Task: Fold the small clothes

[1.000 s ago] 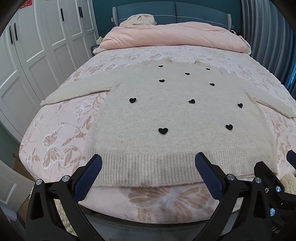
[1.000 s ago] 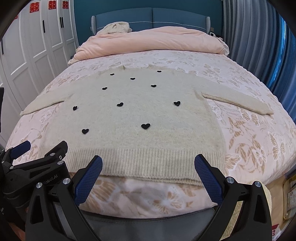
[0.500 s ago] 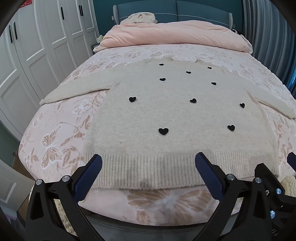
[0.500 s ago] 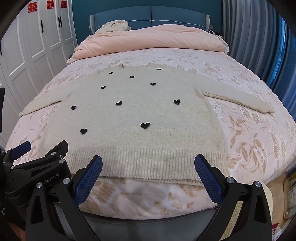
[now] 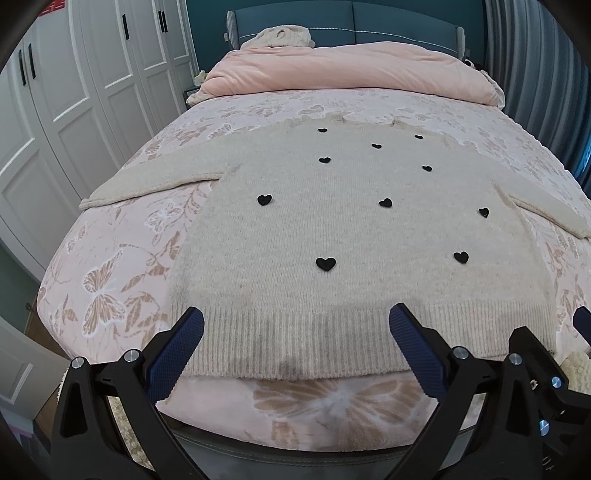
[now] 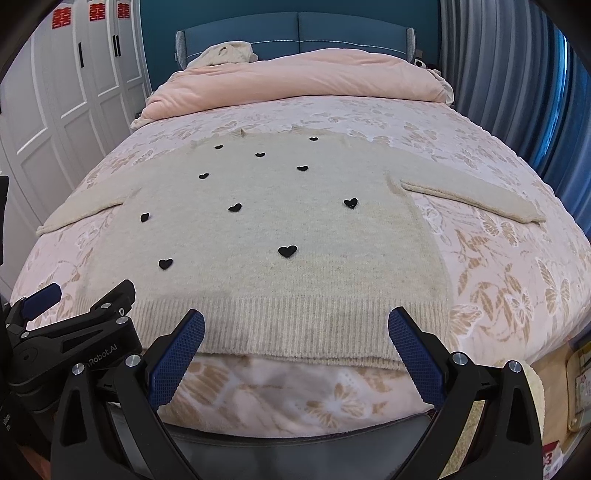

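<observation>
On the pink butterfly-print bedspread (image 5: 122,258), a cream knitted sweater scattered with small black hearts (image 5: 354,229) lies flat and face up, both sleeves spread outward, its neckline toward the folded pink duvet (image 5: 351,70) and its ribbed hem (image 5: 295,339) nearest my tools. Relative to the sweater, the duvet lies beyond the collar, against the blue padded headboard (image 6: 295,29), with a bunched cream knit garment (image 6: 229,51) on top of it. White panelled wardrobe doors (image 5: 74,92) stand off the sweater's left sleeve; blue pleated curtains (image 6: 517,92) hang off its right sleeve.

My left gripper (image 5: 295,336) is poised at the left part of the hem, its blue-padded fingers (image 5: 177,350) spread wide with nothing between them; I see the hem through the gap, but I cannot tell whether the tips touch the knit. My right gripper (image 6: 295,336) is poised at the right part of the hem, fingers (image 6: 413,350) likewise wide apart and empty. In the right wrist view the left gripper's black frame (image 6: 74,332) shows just beside the hem's left corner. The sweater is unfolded; the hem sits just short of the bed's near edge (image 6: 295,398).
</observation>
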A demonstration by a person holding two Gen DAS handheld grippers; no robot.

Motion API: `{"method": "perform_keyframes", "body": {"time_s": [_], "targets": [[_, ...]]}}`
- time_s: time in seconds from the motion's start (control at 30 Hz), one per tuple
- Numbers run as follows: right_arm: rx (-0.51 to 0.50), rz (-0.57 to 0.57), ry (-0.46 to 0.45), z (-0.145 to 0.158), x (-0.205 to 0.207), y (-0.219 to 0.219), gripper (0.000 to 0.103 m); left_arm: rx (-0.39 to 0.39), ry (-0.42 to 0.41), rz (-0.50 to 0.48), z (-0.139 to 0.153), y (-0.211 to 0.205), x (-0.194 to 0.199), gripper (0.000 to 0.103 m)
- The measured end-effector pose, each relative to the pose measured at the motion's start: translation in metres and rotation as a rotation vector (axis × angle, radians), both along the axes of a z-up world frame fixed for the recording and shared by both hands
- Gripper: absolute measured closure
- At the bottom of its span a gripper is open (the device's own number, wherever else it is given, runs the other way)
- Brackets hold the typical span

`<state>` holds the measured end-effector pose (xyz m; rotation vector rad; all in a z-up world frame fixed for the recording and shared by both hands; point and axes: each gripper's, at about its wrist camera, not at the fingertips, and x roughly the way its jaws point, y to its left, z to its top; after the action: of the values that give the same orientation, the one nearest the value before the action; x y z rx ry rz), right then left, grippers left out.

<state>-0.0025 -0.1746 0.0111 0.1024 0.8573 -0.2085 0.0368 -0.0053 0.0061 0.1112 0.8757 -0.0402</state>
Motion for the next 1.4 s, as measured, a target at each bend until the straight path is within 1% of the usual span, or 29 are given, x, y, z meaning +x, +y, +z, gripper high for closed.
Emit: {"method": "perform_keyframes", "body": {"time_s": [0.73,0.83,0.9,0.97,1.0,1.07,1.13,1.23,1.3,1.33,1.37,1.4], "targets": [[0.013,-0.009,0.009,-0.005,0.001,-0.002,0.005,0.0,0.008,0.006,-0.004,0.0,0.003,0.005],[0.024,-0.001,0.005,-0.007,0.005,-0.005,0.005,-0.011,0.018,0.0,-0.005,-0.001,0.006,0.005],[0.051,0.006,-0.005,-0.007,0.01,-0.016,0.005,-0.027,0.029,0.0,-0.005,0.002,0.009,0.005],[0.081,-0.017,-0.019,-0.005,0.015,-0.039,0.005,-0.063,0.033,0.004,-0.002,0.008,0.015,0.005],[0.092,-0.048,-0.031,-0.002,0.019,-0.058,0.005,-0.083,0.028,0.016,0.001,0.014,0.019,0.005],[0.123,-0.115,-0.047,0.001,0.03,-0.105,0.005,-0.099,0.013,0.048,0.005,0.025,0.028,0.005],[0.166,-0.206,-0.061,0.002,0.041,-0.16,0.005,-0.113,0.006,0.097,0.009,0.04,0.042,0.005],[0.341,-0.435,-0.1,-0.007,0.06,-0.294,0.005,-0.104,-0.008,0.14,0.013,0.052,0.058,0.005],[0.466,-0.566,-0.117,-0.022,0.067,-0.367,0.006,-0.075,-0.016,0.164,0.014,0.058,0.069,0.005],[0.514,-0.613,-0.126,-0.03,0.069,-0.393,0.007,-0.064,-0.02,0.176,0.015,0.06,0.073,0.005],[0.575,-0.693,-0.129,-0.043,0.071,-0.431,0.007,-0.061,-0.021,0.184,0.016,0.062,0.078,0.005],[0.614,-0.739,-0.128,-0.054,0.073,-0.456,0.009,-0.061,-0.019,0.191,0.016,0.062,0.081,0.005]]}}
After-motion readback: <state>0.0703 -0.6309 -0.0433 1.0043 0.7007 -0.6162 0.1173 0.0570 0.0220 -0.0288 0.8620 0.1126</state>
